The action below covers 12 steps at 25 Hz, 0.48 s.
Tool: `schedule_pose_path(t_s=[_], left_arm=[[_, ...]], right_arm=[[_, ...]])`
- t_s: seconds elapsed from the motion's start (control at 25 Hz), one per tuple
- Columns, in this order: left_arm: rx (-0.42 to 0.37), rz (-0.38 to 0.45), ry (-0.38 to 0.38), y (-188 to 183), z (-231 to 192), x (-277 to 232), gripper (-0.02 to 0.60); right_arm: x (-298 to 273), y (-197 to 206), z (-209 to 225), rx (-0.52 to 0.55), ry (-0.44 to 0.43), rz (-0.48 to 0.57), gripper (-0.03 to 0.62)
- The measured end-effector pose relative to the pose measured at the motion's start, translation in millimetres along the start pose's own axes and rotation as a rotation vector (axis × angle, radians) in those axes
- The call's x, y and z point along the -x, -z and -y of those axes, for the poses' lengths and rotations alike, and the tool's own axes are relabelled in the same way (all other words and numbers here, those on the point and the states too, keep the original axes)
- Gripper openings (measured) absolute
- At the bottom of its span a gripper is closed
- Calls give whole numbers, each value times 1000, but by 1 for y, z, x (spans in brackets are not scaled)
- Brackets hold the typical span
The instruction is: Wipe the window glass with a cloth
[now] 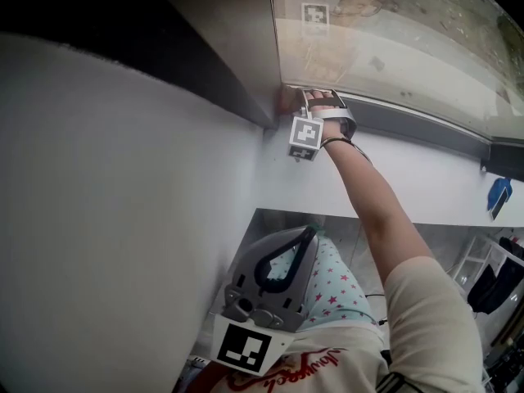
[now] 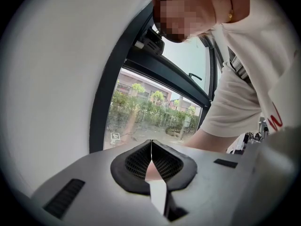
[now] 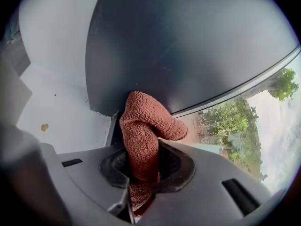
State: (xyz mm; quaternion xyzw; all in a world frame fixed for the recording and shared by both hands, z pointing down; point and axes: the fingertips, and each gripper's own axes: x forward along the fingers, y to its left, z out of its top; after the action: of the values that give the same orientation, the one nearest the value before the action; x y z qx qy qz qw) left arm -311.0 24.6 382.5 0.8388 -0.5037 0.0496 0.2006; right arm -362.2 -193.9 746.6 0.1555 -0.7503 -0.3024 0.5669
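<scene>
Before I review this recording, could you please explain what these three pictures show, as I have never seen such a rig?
There is no robot: a person holds a two-jaw gripper in each hand. The head view comes from a camera on the person's head, looking down; the other two cameras ride on the grippers and look along their jaws. The right gripper is stretched out to the lower corner of the window glass, its jaws shut on a rust-brown cloth beside the dark frame. The left gripper is held near the body, jaws together with nothing between them.
</scene>
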Motion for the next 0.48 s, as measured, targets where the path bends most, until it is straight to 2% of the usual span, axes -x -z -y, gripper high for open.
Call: schedule_pose_path(t_s=[0.08,0.24,0.48], left_arm=[[-7,-1,5,-1,3,-3,21],[-23,19,13,-6,5,-8,21],[-55,68,13,-47,20,-11,21]], right_arm=[[9,2,8,-28,23,8,84],[57,13,42,-217,133,84,84],[202,24,110,-490,284,230,84]])
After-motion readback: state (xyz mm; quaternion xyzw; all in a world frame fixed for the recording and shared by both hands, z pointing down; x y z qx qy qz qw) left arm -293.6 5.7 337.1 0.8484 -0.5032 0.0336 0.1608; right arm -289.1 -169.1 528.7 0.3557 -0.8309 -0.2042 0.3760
